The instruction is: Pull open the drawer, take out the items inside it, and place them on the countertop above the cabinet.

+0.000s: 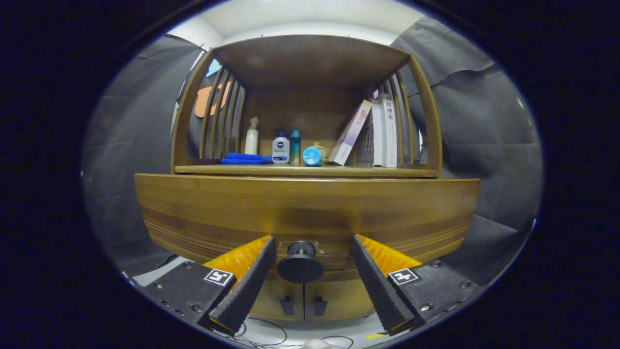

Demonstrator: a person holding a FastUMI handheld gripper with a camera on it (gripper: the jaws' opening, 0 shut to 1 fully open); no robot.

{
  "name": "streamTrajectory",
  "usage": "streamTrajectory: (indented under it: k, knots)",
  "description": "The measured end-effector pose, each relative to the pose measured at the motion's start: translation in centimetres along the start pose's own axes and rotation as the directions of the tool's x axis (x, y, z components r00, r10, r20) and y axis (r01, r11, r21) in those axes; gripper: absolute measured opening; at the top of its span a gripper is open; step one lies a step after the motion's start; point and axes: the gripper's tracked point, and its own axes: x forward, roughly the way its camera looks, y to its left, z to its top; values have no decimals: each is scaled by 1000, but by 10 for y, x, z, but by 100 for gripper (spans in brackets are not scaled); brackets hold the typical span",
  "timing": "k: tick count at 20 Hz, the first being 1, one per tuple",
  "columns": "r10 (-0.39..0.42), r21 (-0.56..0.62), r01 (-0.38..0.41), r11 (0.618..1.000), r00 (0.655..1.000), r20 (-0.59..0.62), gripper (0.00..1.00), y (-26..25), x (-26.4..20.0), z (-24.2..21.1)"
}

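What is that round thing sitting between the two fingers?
The drawer knob. In the gripper view it sits between the open gripper fingers, neither touching it, on the closed drawer front.

A white book (389, 131) on the shelf, up and right of the drawer knob (300, 268), has dark Chinese characters down its spine, too small to read surely. The small white bottle (280, 149) above the knob has a dark blue badge, unreadable. The tool (311, 238), fingers spread either side of the knob, carries two square black-and-white markers (218, 277).
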Motion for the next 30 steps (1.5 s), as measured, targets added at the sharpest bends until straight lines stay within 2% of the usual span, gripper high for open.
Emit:
streamTrajectory:
  k: [19,24,30]
  knots:
    - [3,5,-3,1000,998,-66,100,-1,8,0]
    - [-11,23,14,1000,989,-144,100,-4,5,-4]
    - [-5,-3,5,1000,1000,-16,100,-10,-24,17]
